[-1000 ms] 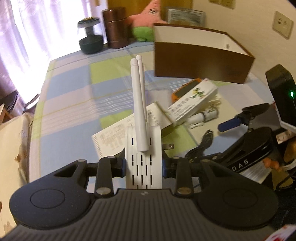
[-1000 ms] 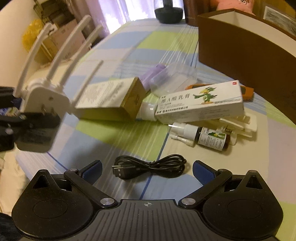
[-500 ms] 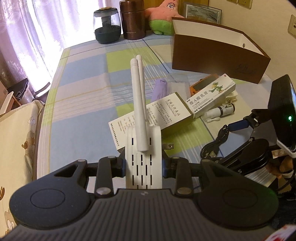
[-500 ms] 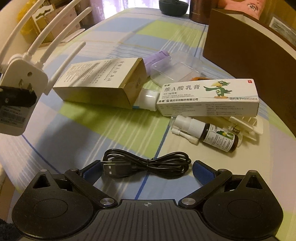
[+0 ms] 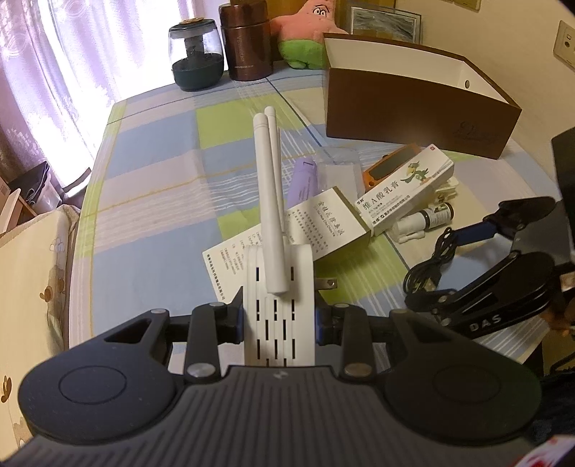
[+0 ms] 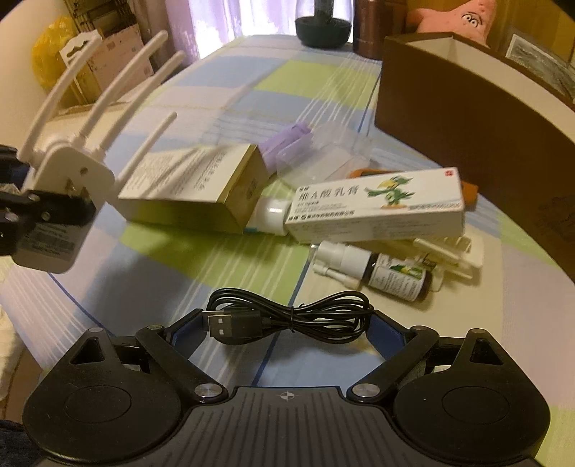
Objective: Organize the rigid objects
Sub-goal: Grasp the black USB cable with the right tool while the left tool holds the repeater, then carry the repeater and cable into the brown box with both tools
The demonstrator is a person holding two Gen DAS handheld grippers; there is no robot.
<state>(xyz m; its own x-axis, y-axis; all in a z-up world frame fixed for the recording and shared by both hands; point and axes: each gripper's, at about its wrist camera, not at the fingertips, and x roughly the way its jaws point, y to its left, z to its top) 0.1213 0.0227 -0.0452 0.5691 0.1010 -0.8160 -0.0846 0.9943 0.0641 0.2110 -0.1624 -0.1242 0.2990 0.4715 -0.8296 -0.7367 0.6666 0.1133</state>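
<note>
My left gripper (image 5: 278,319) is shut on a white plug-in router (image 5: 276,287) and holds it above the table, antennas pointing away. In the right wrist view the router (image 6: 61,179) hangs at the far left. My right gripper (image 6: 287,328) is low over the table with a coiled black USB cable (image 6: 287,316) between its blue pads. Its jaws are closing, and the pads reach the coil's ends without squeezing it. Behind the cable lie a spray bottle (image 6: 377,269), a white parrot-printed box (image 6: 373,208) and a gold box (image 6: 194,186).
An open brown box (image 5: 413,107) stands at the back right. A purple item (image 6: 284,143), a clear plastic case (image 6: 320,154) and an orange device (image 5: 388,169) lie in the pile. A dark jar (image 5: 196,61), brown canister (image 5: 244,39) and plush toy (image 5: 309,32) line the far edge.
My right gripper has moved forward until the cable lies between its fingers, and its jaws have narrowed. The left gripper still grips the router and has barely moved.
</note>
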